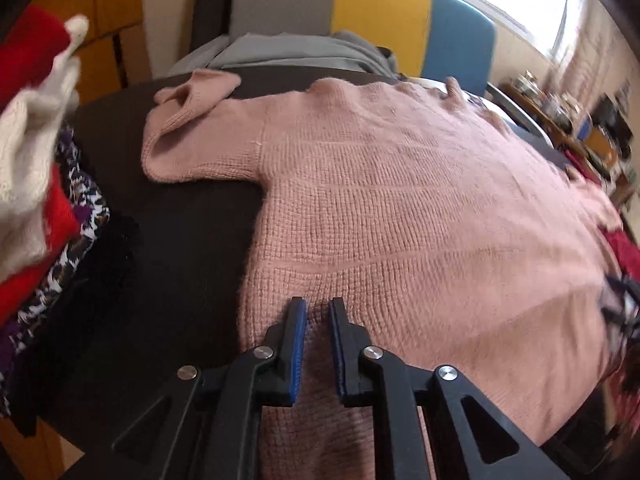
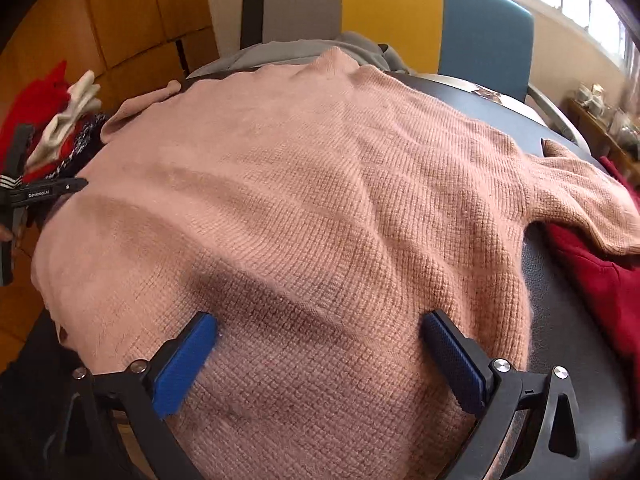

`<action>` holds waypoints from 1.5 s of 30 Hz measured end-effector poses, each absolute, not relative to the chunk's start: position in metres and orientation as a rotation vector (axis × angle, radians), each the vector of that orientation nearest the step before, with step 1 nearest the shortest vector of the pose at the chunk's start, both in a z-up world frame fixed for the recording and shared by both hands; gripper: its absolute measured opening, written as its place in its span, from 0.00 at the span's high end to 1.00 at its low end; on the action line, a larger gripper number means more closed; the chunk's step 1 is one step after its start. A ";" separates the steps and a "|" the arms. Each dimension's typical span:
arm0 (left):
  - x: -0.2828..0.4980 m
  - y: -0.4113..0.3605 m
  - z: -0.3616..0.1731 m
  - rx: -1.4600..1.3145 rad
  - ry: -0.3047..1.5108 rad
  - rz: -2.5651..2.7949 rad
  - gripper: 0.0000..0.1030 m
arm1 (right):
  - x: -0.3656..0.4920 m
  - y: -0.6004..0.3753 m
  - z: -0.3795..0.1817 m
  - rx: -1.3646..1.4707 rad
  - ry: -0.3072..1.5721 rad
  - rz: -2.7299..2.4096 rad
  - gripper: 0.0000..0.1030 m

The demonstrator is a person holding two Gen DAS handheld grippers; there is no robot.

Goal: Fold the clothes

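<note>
The left claw point(image 1: 318, 308) hovers over the near hem of the pink sweater point(image 1: 400, 208), its jaws drawn close with only a narrow gap and no knit pinched between them, so it holds nothing. The right claw point(image 2: 320, 324) stands wide open over the same hem, further right, with the fabric passing beneath and between its blue pads point(image 2: 184, 364) but not squeezed.

From both claws the sweater runs away toward the far edge of the dark surface point(image 1: 180, 240): hem near, neckline far, so its long axis points straight ahead. One sleeve point(image 1: 188, 136) juts left at the far end; the other sleeve point(image 2: 588, 200) trails right over a dark red garment point(image 2: 600, 280).

The left claw is nearer the left sleeve and side seam, the right claw nearer the right, which probably suits a two-handed fold along the body. A heap of clothes point(image 1: 48, 200) lies at the left.
</note>
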State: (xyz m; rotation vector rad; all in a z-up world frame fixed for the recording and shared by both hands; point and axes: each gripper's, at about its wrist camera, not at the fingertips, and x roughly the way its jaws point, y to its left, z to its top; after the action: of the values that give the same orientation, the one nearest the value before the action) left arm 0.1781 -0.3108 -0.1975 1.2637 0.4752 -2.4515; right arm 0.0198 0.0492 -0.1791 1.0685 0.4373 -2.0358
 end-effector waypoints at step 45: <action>-0.230 -0.402 -0.203 1.199 0.170 -2.604 0.98 | -0.298 -0.253 -0.149 1.008 0.550 -1.993 0.89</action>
State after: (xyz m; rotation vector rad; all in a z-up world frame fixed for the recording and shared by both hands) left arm -0.2304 -0.4019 -0.2029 1.1994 0.1705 -2.6041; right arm -0.2983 -0.2533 -0.1492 1.0079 0.5498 -1.9926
